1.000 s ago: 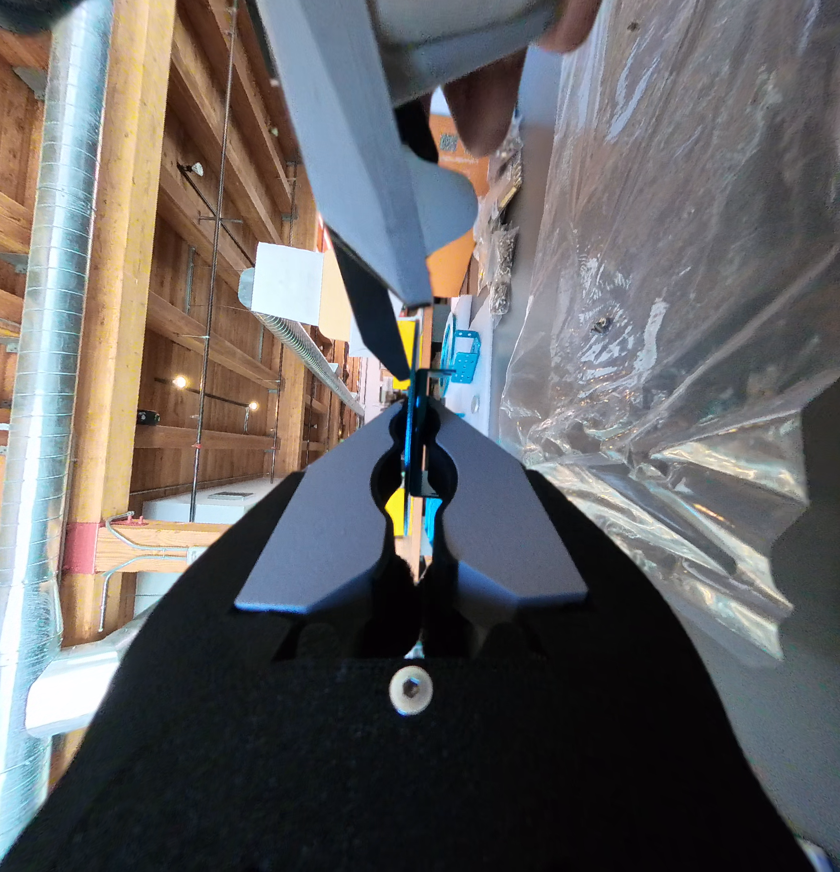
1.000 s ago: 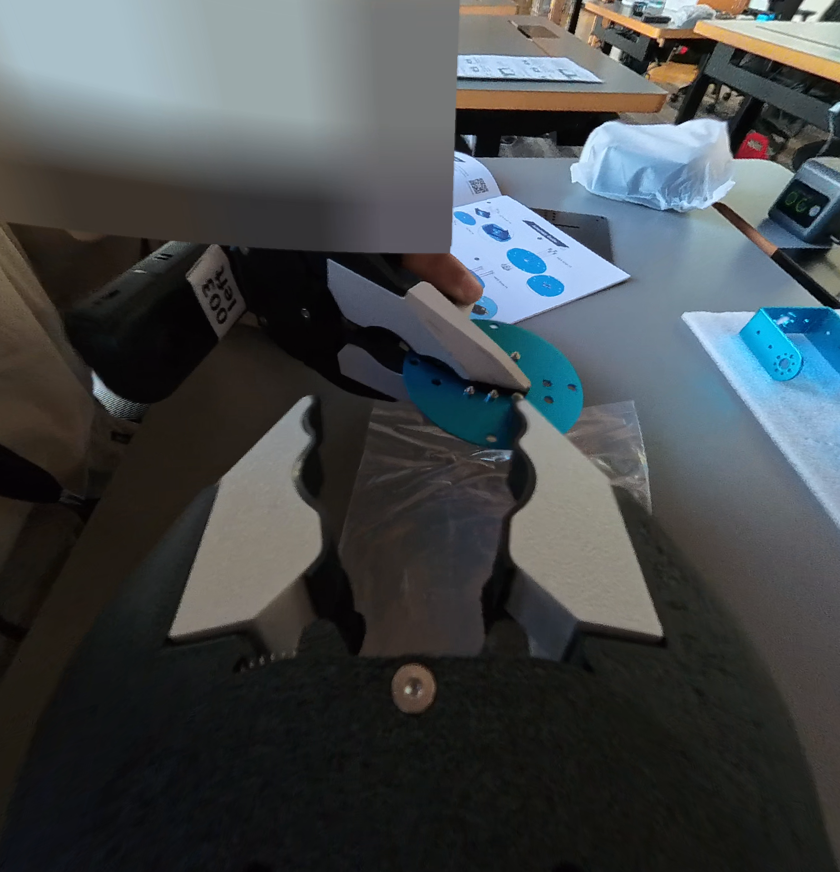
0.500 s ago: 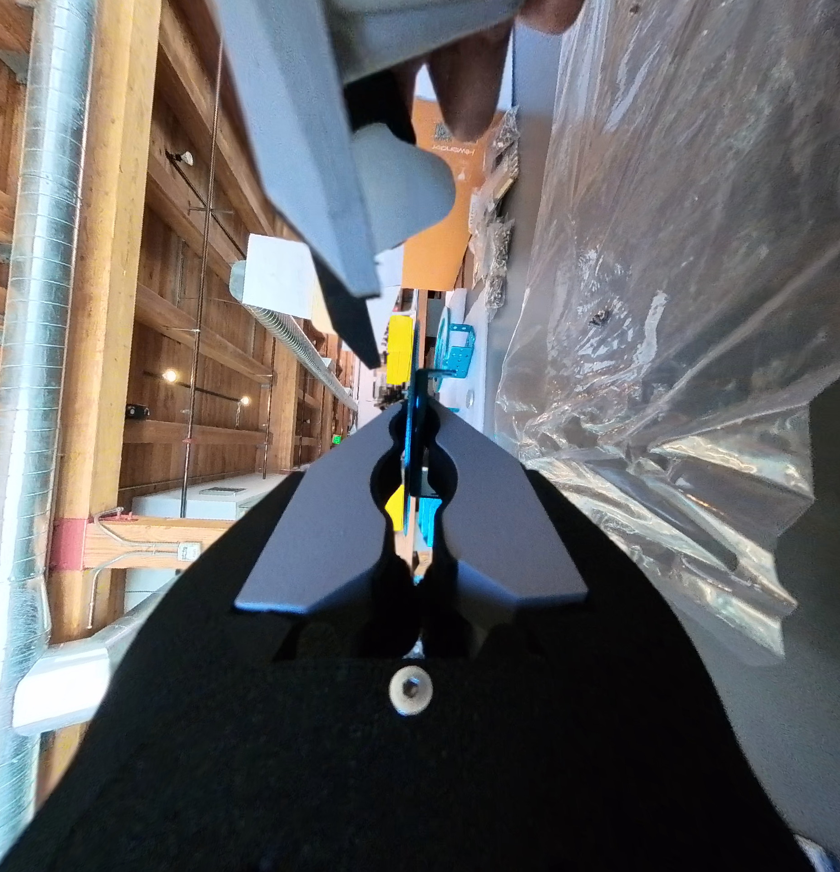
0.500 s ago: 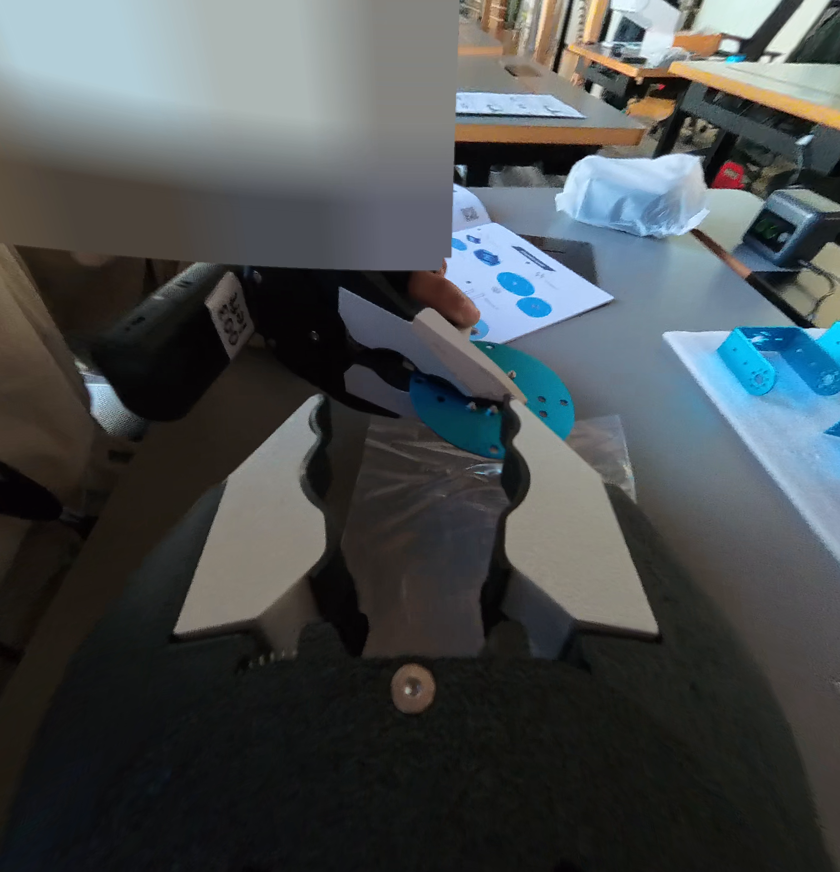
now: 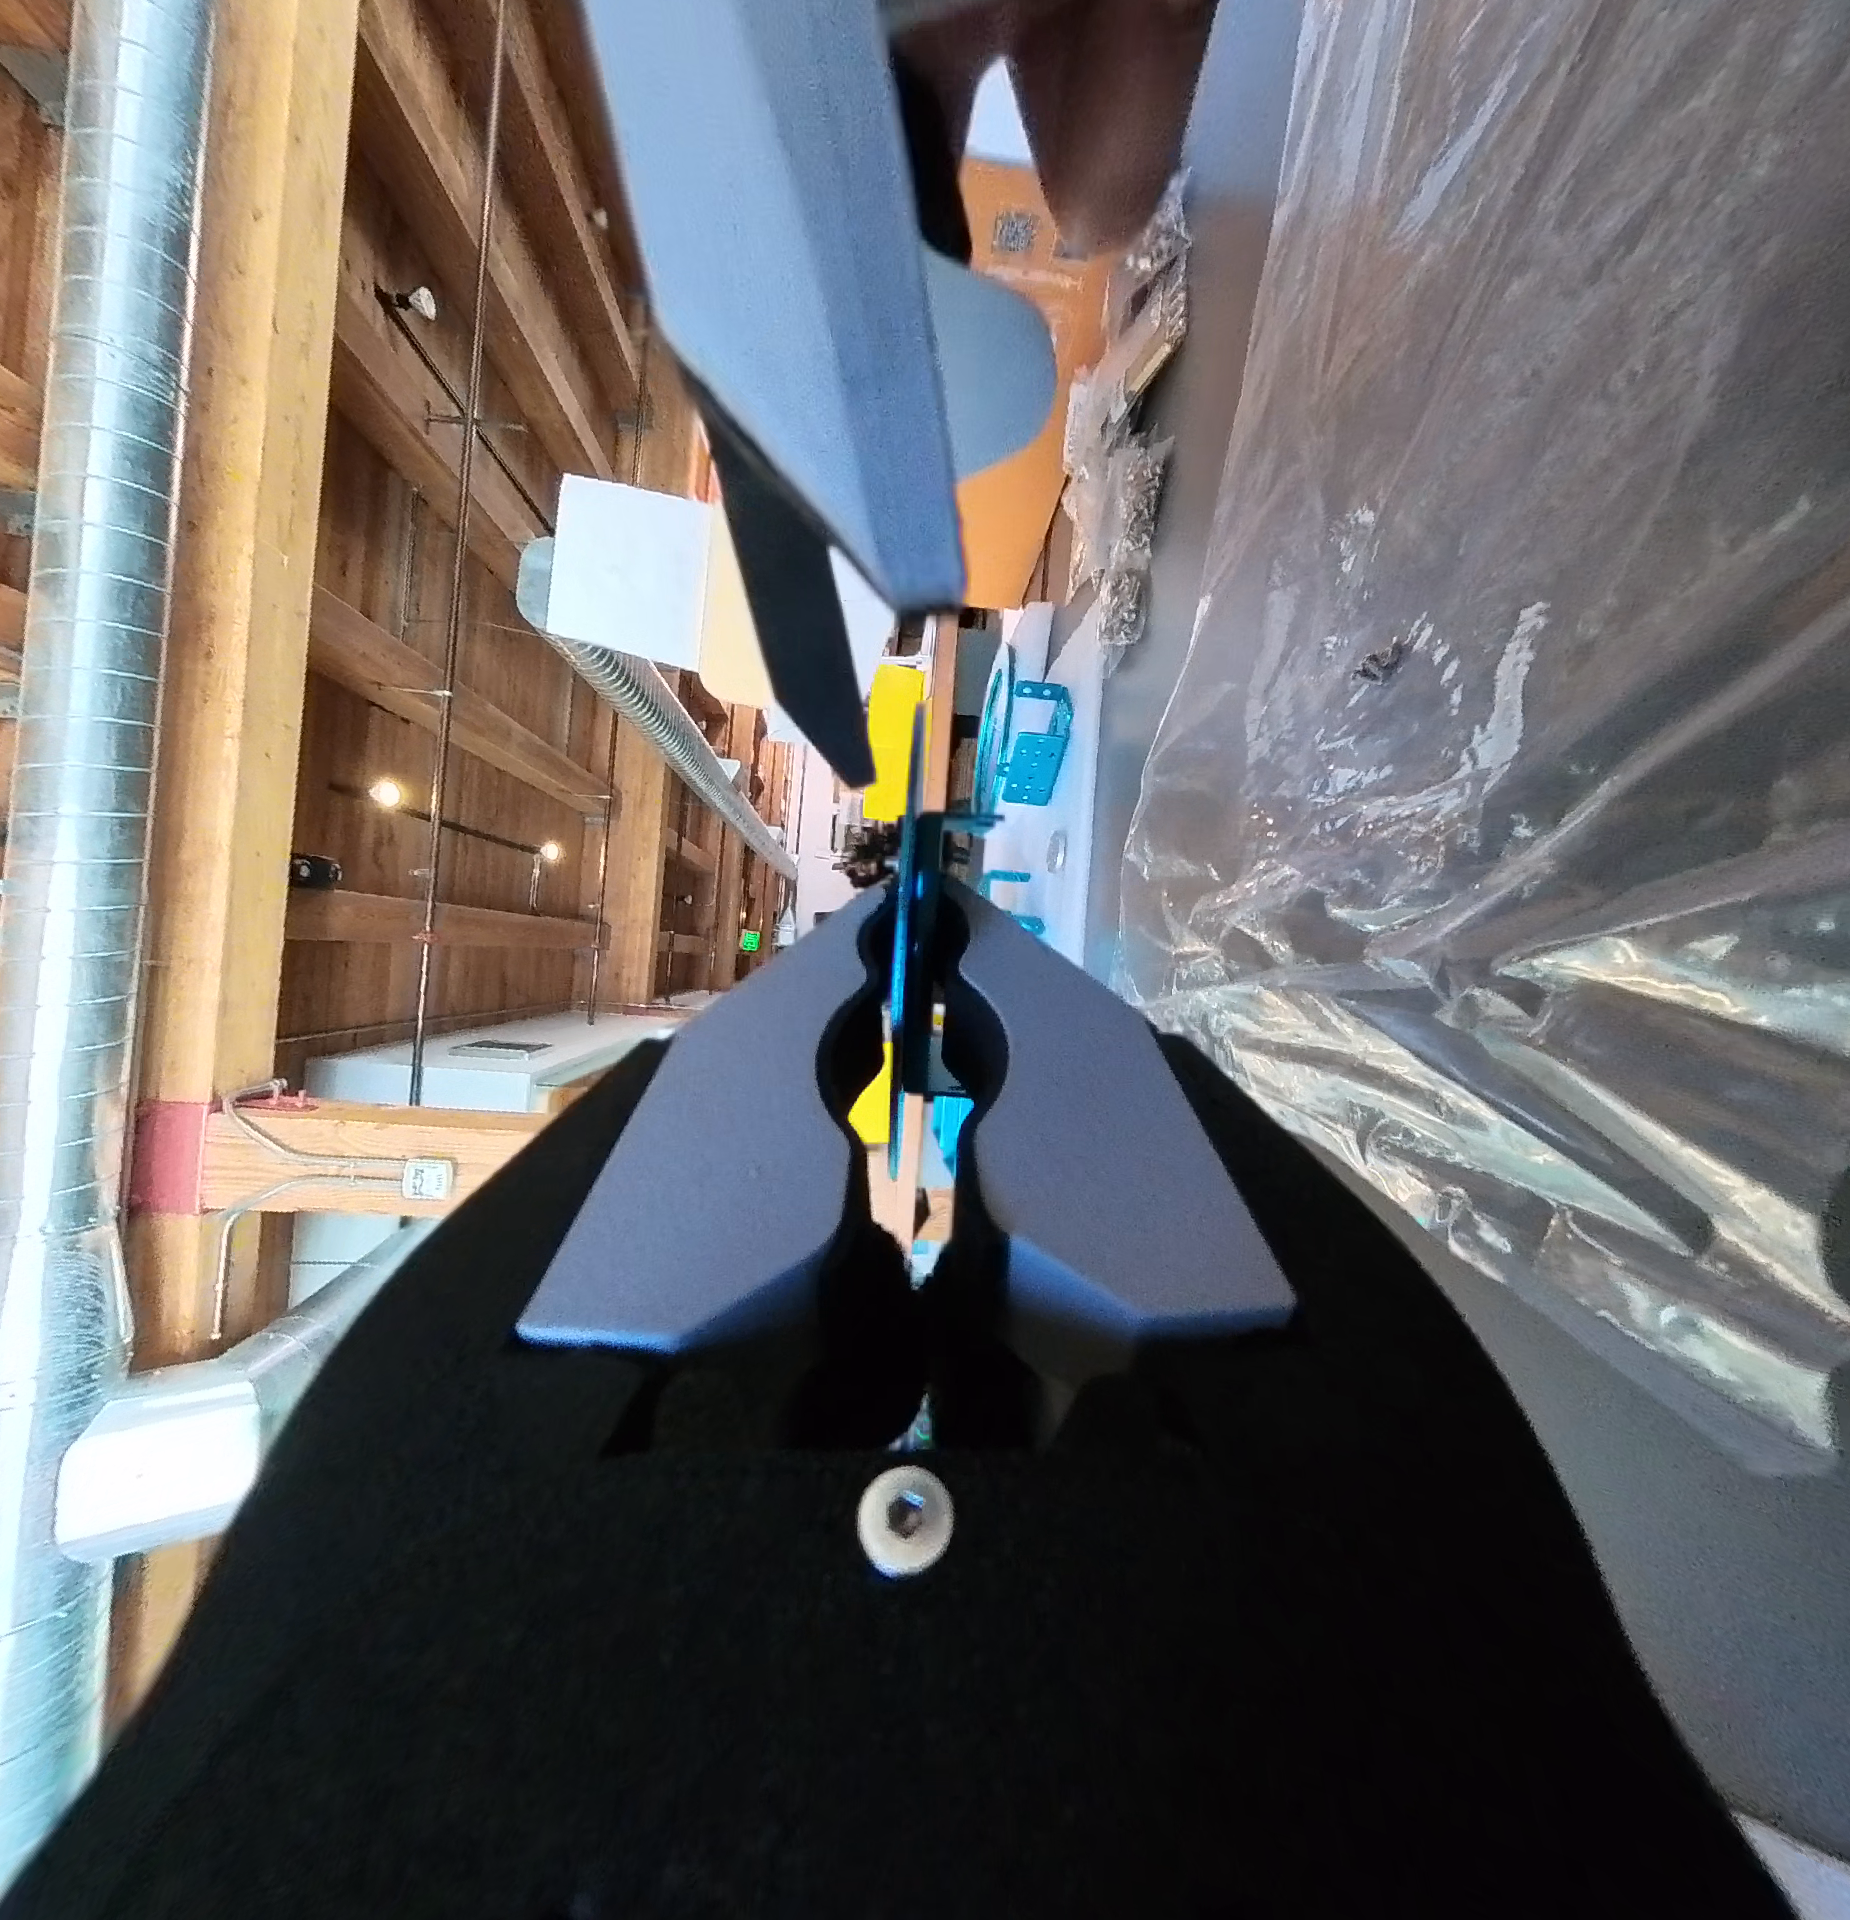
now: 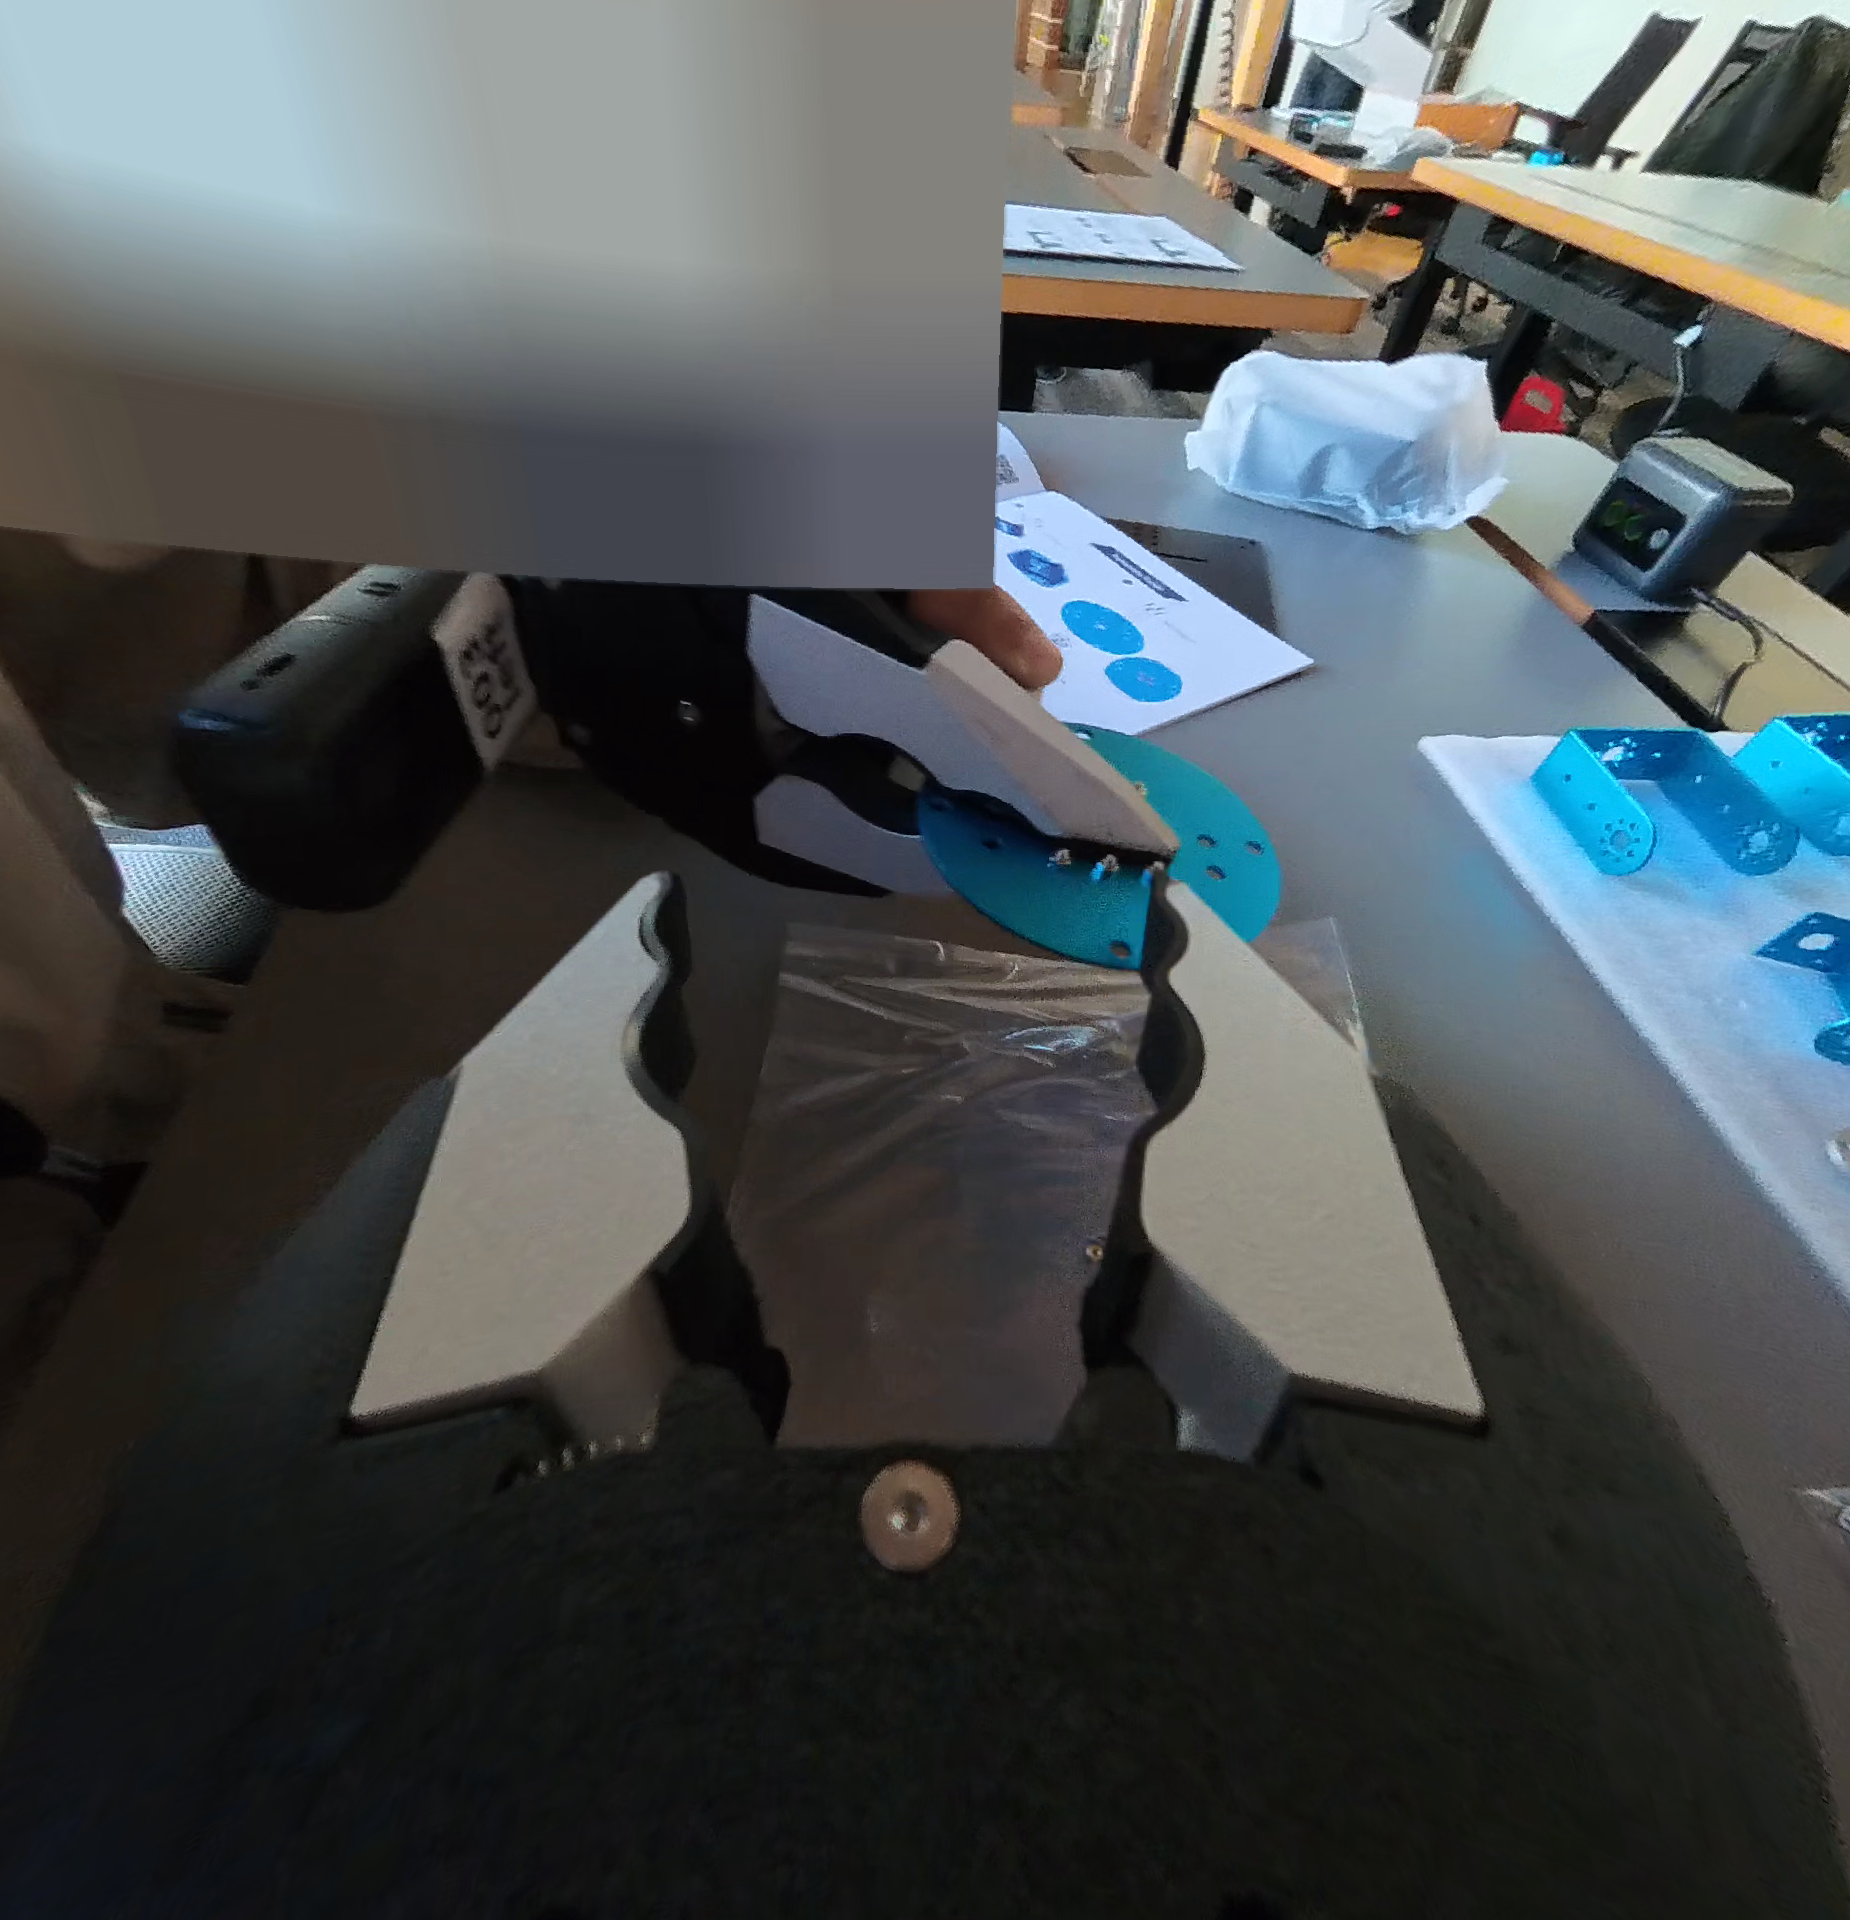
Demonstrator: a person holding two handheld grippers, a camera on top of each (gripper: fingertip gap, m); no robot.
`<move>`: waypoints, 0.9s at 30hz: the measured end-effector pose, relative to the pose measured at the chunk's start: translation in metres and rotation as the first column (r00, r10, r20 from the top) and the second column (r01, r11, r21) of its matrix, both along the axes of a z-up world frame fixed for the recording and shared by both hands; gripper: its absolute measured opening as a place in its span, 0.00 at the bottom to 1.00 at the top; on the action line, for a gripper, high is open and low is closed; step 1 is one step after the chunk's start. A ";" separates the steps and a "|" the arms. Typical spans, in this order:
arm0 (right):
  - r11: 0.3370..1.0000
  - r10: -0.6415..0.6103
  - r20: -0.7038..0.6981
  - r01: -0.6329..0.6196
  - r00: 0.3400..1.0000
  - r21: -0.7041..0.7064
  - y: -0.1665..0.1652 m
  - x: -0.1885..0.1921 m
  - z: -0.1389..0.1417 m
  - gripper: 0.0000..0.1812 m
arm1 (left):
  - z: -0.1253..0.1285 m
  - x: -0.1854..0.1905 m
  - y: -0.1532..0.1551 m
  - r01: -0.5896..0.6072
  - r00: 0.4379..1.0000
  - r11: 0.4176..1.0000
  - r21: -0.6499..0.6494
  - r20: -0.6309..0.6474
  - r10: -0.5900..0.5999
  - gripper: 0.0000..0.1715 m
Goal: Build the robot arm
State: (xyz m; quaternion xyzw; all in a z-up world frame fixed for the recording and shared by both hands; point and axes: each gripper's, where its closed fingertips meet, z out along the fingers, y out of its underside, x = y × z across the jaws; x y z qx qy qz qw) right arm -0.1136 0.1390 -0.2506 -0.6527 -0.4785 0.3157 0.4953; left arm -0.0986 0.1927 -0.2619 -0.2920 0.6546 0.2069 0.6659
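The left gripper (image 5: 916,914) has its fingers (image 5: 713,1122) squeezed almost together, and they pinch a thin blue round plate (image 5: 908,997) by its edge. In the left wrist view the plate shows edge-on, as a thin blue strip in the narrow slot between the two fingers. In the right wrist view the same left gripper (image 6: 1046,831) sits farther off, tipped on its side, with one finger over the blue round plate (image 6: 1046,904) and one under it. The plate has small holes and a few little screws near where the fingers bite it. It is held up above the grey desk (image 6: 1420,665).

The right gripper (image 6: 916,894) has its fingers (image 6: 547,1164) spread wide apart, and nothing sits between them. The tip of one finger is just beside the plate's rim. I cannot tell if they touch.

Under the right gripper a clear plastic bag (image 6: 952,1122) lies flat on the desk. Behind the plate is a white paper sheet (image 6: 1139,634) with blue pictures. Off to the side, blue metal brackets (image 6: 1710,800) rest on a white foam pad (image 6: 1586,935).
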 end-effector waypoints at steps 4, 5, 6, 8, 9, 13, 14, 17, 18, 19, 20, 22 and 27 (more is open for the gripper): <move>1.000 -0.014 0.007 0.014 1.000 0.003 0.003 -0.005 -0.008 0.52 | 0.001 0.004 -0.009 0.030 1.000 0.999 0.021 0.001 -0.030 0.01; 1.000 -0.007 -0.002 0.007 1.000 0.007 0.002 -0.007 -0.009 0.52 | 0.001 0.005 -0.010 0.033 0.999 0.999 0.022 -0.001 -0.033 0.01; 1.000 0.004 -0.004 -0.004 1.000 0.001 0.000 -0.010 -0.010 0.52 | 0.000 0.005 -0.011 0.032 0.999 0.999 0.019 -0.007 -0.032 0.01; 1.000 0.001 0.013 -0.001 1.000 -0.011 -0.002 -0.010 -0.014 0.53 | -0.004 0.005 -0.010 0.041 0.999 0.999 0.014 -0.020 -0.040 0.01; 1.000 0.006 0.017 -0.006 1.000 -0.023 -0.003 -0.009 -0.013 0.52 | -0.004 0.005 -0.012 0.052 0.999 0.999 0.006 -0.016 -0.052 0.01; 0.997 0.052 -0.012 -0.053 0.999 -0.060 -0.010 -0.003 -0.005 0.43 | -0.004 0.005 -0.007 0.011 1.000 1.000 -0.008 -0.013 -0.011 0.01; 0.996 0.061 -0.022 -0.062 0.998 -0.072 -0.012 -0.004 -0.003 0.43 | -0.004 0.003 -0.002 -0.006 1.000 1.000 -0.020 -0.009 0.006 0.01; 1.000 0.002 0.036 -0.002 0.999 0.003 -0.002 -0.003 -0.008 0.47 | -0.002 -0.001 0.004 -0.012 1.000 0.998 -0.057 0.011 0.013 0.01; 1.000 -0.021 0.037 0.020 0.999 0.016 0.001 -0.003 -0.009 0.49 | -0.003 0.000 0.003 -0.008 1.000 0.998 -0.063 0.014 0.008 0.01; 0.999 -0.036 0.032 0.035 0.999 0.021 0.004 -0.003 -0.009 0.50 | -0.002 0.001 0.000 -0.001 1.000 0.998 -0.061 0.014 0.002 0.01; 0.999 -0.044 0.021 0.043 0.999 0.024 0.006 -0.003 -0.008 0.51 | -0.002 0.002 -0.002 0.003 1.000 0.999 -0.054 0.012 -0.002 0.01; 0.999 -0.035 0.009 0.035 0.999 0.002 0.005 -0.004 -0.010 0.50 | -0.002 0.004 -0.005 0.008 1.000 0.999 -0.038 0.005 -0.008 0.01; 1.000 -0.014 0.002 0.014 1.000 -0.026 0.000 -0.009 -0.014 0.53 | -0.006 0.005 -0.006 0.010 1.000 1.000 -0.028 -0.014 -0.011 0.01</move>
